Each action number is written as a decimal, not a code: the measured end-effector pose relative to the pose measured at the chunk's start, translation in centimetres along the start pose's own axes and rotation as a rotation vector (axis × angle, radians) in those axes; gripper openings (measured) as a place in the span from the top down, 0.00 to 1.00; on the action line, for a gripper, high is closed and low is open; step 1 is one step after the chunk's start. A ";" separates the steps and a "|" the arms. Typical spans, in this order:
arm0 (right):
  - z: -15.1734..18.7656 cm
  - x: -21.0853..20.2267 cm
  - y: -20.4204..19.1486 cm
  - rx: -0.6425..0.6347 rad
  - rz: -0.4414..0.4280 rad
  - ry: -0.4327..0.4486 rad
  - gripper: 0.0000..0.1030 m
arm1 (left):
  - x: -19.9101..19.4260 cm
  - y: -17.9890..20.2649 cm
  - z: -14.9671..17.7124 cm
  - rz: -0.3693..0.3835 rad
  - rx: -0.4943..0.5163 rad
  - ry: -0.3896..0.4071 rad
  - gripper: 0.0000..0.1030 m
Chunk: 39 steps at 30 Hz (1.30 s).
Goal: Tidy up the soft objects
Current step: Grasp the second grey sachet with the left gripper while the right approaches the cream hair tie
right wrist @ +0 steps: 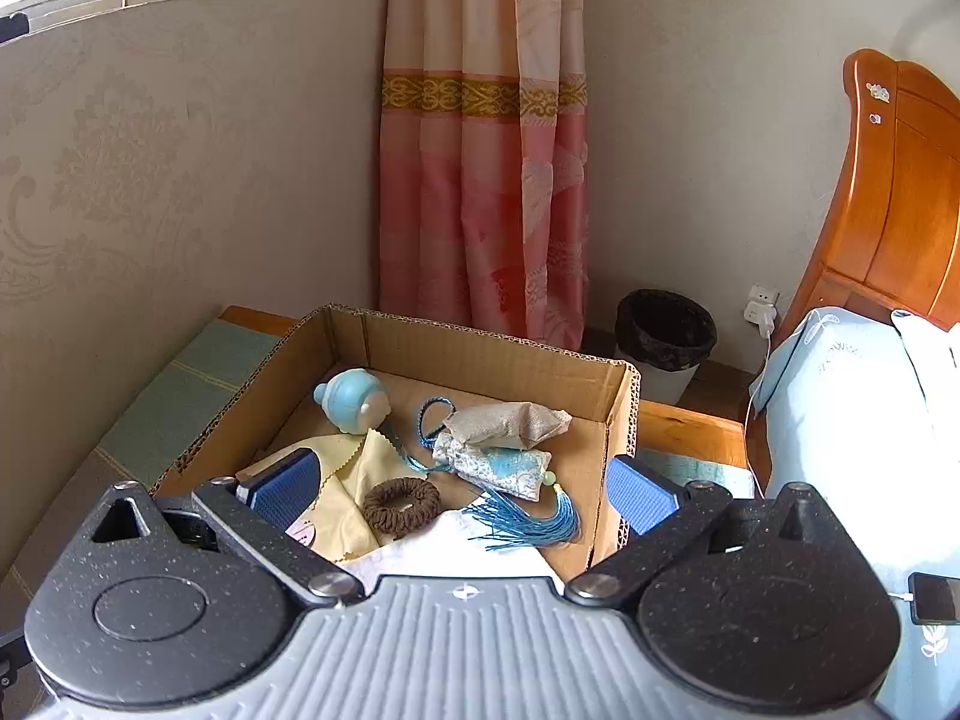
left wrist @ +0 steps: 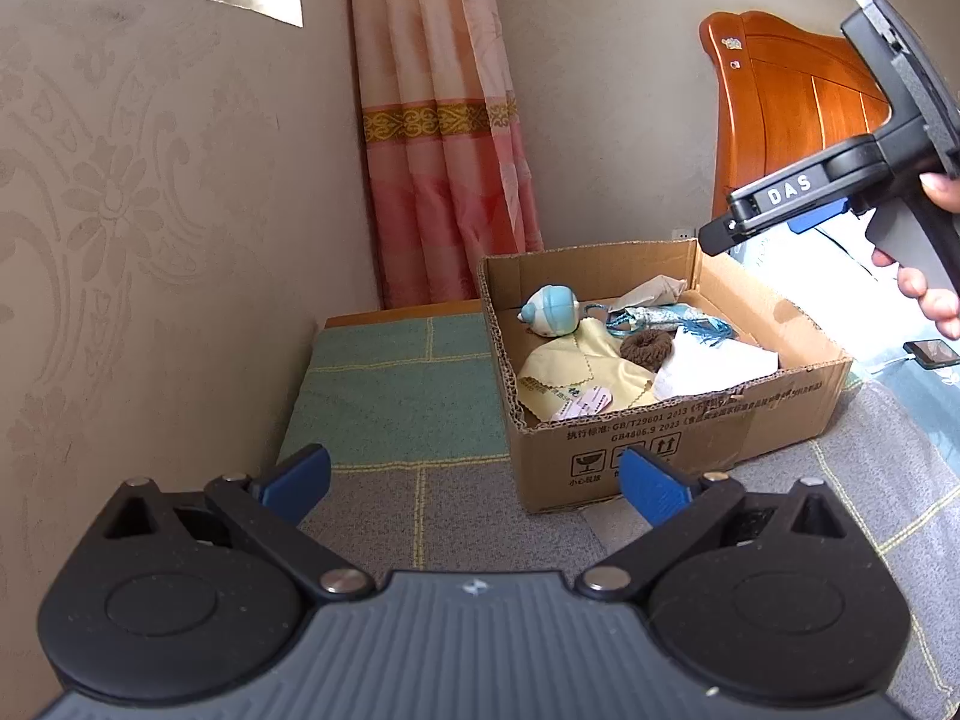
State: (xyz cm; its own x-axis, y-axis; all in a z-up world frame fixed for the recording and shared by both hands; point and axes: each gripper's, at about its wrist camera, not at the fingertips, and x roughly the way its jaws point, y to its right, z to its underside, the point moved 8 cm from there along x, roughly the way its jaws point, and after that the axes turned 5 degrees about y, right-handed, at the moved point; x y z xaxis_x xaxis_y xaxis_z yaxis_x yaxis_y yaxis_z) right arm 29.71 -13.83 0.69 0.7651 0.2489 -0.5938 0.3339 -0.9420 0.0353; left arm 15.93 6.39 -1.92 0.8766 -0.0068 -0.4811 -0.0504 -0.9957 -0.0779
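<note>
the soft things lie in the cardboard box (right wrist: 480,360) on the bed, just ahead of and below the right tool (right wrist: 462,495), whose jaws stand spread wide with nothing between them; the left tool (left wrist: 474,480) is also spread and empty, the box ahead to its right. the brown hair tie (right wrist: 401,504) looks light and springy, best pinched across its ring. the tasselled sachet (right wrist: 498,468) is limp; take its padded body, not the slippery threads. the yellow cloth (right wrist: 354,480) will drape, so gather a fold. "das" reads on the right tool's side; the box front shows "gb/t29601" and "gb4806.9".
</note>
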 end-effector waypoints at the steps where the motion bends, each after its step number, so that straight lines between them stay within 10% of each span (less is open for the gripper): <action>1: 0.3 -0.4 0.0 0.000 0.004 0.003 0.00 | -0.1 0.0 0.0 0.001 -0.001 0.003 0.01; 23: 16.5 -2.7 -1.8 0.157 0.124 -0.122 0.00 | 0.5 1.1 2.0 0.041 -0.012 -0.061 0.01; 39: 19.9 -2.5 -0.7 0.154 0.165 -0.153 0.00 | 3.0 2.8 3.2 0.069 -0.015 -0.131 0.01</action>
State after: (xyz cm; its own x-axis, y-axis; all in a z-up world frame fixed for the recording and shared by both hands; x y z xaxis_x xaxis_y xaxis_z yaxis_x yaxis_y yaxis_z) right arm 16.64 -18.30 -13.87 0.7059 0.0633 -0.7055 0.1151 -0.9930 0.0262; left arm 16.93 3.88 -6.40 0.8015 -0.0640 -0.5946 -0.1002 -0.9946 -0.0279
